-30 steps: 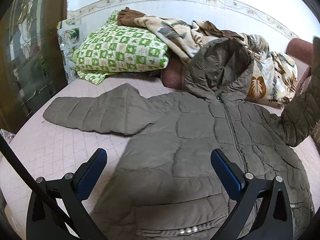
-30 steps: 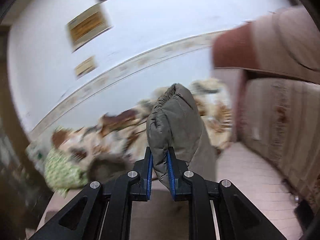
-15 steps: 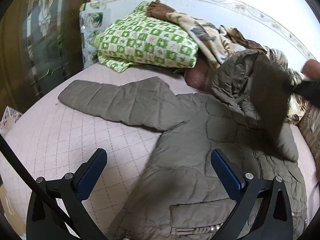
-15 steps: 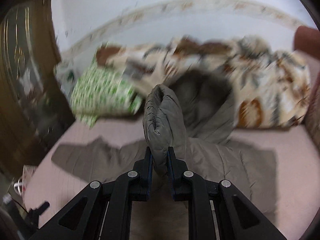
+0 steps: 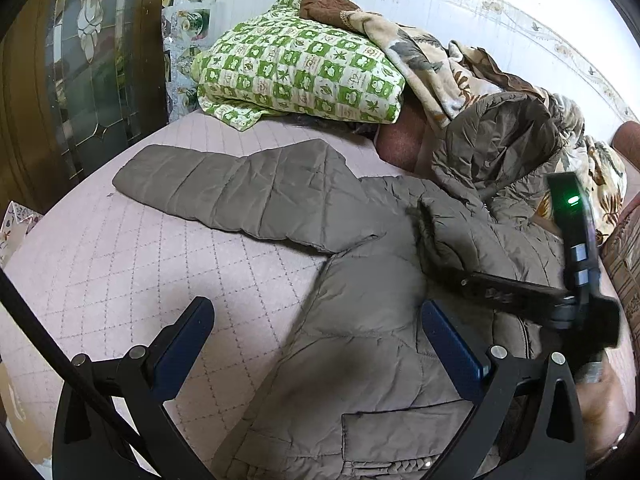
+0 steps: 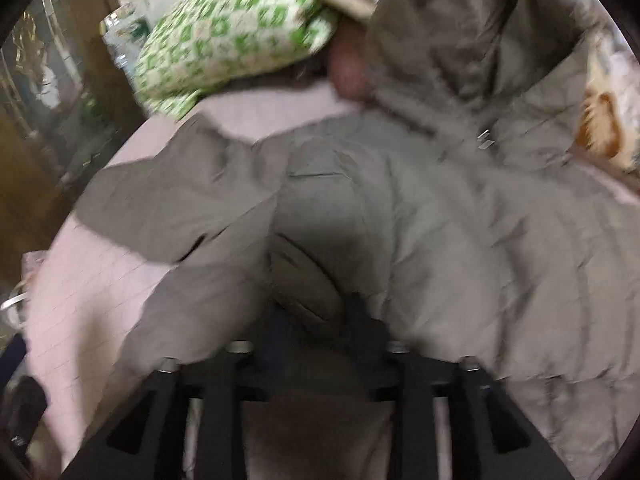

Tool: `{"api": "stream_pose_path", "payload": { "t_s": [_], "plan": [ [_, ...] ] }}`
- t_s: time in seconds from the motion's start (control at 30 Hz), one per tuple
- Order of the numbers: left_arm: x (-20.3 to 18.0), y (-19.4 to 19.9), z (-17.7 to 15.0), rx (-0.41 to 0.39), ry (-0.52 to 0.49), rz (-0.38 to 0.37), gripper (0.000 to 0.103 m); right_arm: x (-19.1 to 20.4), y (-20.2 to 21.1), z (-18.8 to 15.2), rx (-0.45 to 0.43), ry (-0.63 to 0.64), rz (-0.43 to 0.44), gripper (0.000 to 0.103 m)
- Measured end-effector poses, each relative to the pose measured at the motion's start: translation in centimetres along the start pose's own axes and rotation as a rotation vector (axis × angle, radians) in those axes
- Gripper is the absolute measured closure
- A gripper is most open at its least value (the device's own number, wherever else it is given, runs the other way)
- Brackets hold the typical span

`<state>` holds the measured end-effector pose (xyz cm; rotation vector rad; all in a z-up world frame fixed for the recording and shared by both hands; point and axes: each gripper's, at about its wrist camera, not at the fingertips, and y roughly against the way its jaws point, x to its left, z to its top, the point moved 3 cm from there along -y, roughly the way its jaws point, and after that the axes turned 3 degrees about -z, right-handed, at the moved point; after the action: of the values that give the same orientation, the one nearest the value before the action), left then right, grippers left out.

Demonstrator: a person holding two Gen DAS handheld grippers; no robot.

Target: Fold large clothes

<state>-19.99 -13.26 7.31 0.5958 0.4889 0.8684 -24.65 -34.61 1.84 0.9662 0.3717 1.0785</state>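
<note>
A large olive-grey quilted hooded jacket (image 5: 360,320) lies front-up on the pink quilted bed (image 5: 120,264). Its one sleeve (image 5: 224,188) stretches out to the left; the hood (image 5: 496,148) rests against the bedding. My left gripper (image 5: 316,332) is open and empty, hovering above the jacket's lower left edge. My right gripper (image 6: 308,312) is shut on the other sleeve's cuff (image 6: 304,280) and holds it down across the jacket's chest (image 6: 440,220); the right wrist view is blurred. The right gripper also shows in the left wrist view (image 5: 448,272).
A green-and-white checked quilt (image 5: 296,68) and a leaf-patterned blanket (image 5: 432,64) are piled at the head of the bed. A dark wooden door with patterned glass (image 5: 80,60) stands on the left. A reddish bolster (image 5: 404,140) lies behind the hood.
My right gripper has swung the held sleeve from high in the air down and leftward across the jacket's chest. The left gripper has drifted left and stayed open.
</note>
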Motion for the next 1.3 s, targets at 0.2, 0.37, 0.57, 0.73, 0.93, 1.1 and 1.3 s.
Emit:
{"api": "stream_pose_path", "payload": {
  "t_s": [0.2, 0.37, 0.57, 0.73, 0.93, 1.1, 1.3],
  "plan": [
    [0.0, -0.2, -0.1, 0.008, 0.011, -0.001, 0.000, -2.6, 6.4, 1.4, -0.129, -0.042, 0.094, 0.045],
    [-0.5, -0.5, -0.2, 0.012, 0.000, -0.002, 0.000, -11.5, 10.3, 3.2, -0.211, -0.155, -0.134, 0.040],
    [-1.2, -1.0, -0.3, 0.017, -0.023, 0.003, 0.000, -24.6, 10.4, 1.7, -0.141, -0.364, -0.365, 0.040],
    [-1.9, -1.6, -0.4, 0.028, -0.041, 0.010, 0.000, -29.6, 5.9, -2.1, -0.003, -0.481, -0.333, 0.038],
    [-2.0, -1.9, -0.6, 0.035, -0.051, 0.014, 0.000, -25.6, 8.1, 0.0, -0.065, -0.365, -0.465, 0.038],
    [-1.9, -1.8, -0.6, 0.031, -0.055, 0.013, 0.000, -16.7, 8.3, 2.7, -0.124, -0.208, -0.270, 0.036],
    [-1.2, -2.0, -0.4, 0.038, -0.045, 0.025, 0.000, -7.6, 2.4, 2.4, -0.019, -0.084, -0.175, 0.036]
  ]
}}
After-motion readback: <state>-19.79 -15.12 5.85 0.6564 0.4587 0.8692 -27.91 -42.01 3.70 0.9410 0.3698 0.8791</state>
